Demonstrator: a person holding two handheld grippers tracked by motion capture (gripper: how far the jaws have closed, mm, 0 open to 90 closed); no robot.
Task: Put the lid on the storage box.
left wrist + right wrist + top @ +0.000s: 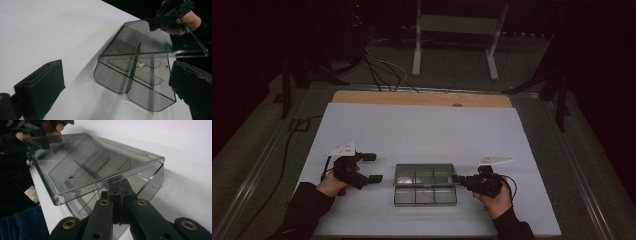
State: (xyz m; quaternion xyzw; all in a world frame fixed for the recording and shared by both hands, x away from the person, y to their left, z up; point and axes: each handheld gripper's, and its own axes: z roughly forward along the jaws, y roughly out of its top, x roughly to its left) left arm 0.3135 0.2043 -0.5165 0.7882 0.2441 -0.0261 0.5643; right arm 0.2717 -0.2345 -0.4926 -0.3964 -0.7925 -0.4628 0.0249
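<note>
Clear smoky plastic compartment box (425, 185) mid-table on white sheet (422, 130), hinged lid (82, 157) half raised. Right gripper (460, 179) pinched tight on lid edge. Left gripper (373, 167) wide, empty, beside box. Step: opening lid. Next, likely: swing lid fully back, left steadying base.

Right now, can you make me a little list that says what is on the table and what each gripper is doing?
surface: white table cover
main thing: clear plastic box with dividers, lid partly lifted
inside the box: one small pale item in a compartment, too small to identify
left gripper: open, beside the box's left end, not touching it
right gripper: shut, its closed tips at the box's right end under the lid edge
hands: one hand on each gripper, dark sleeves
</note>
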